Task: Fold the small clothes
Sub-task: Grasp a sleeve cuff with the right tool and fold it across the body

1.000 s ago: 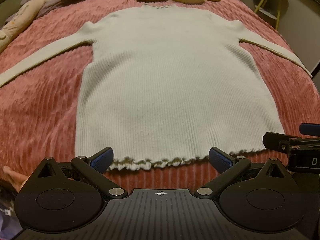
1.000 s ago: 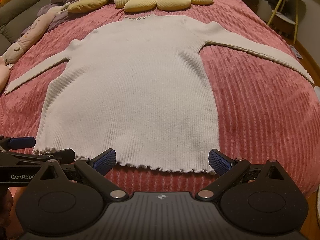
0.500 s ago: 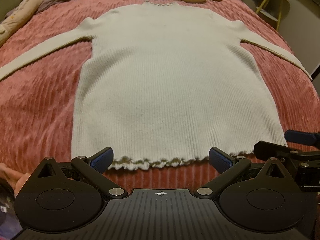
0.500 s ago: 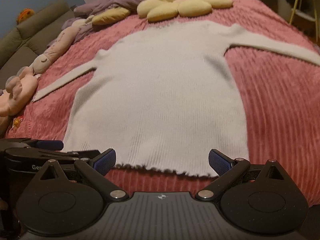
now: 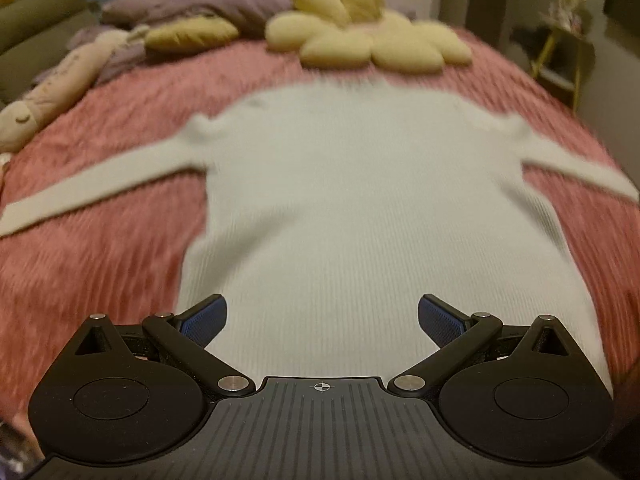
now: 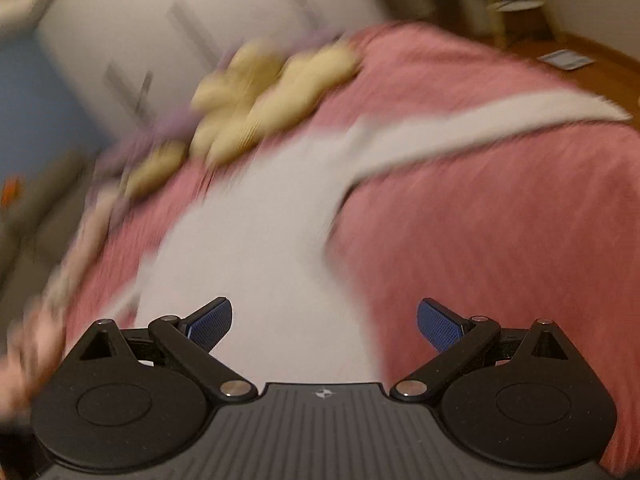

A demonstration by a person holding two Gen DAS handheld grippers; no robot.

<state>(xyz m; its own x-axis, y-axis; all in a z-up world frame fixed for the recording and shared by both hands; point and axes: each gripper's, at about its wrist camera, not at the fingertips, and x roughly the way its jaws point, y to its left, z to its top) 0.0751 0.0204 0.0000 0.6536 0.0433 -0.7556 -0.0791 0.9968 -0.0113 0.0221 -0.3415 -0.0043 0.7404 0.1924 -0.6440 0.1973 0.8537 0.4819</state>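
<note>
Both of my tools hang over the near end of the bed, nothing gripped. The left hand-held gripper is spread wide above the lower part of the cream sweater; the right hand-held gripper is equally released, one finger over the knit, the other over the pink bedspread. Beyond them the sweater lies flat and face up, both sleeves stretched outward. No fold shows yet, so by my reading the whole job remains: sleeves in, body doubled. At the far end sits a yellow flower cushion. The right view is heavily blurred.
</note>
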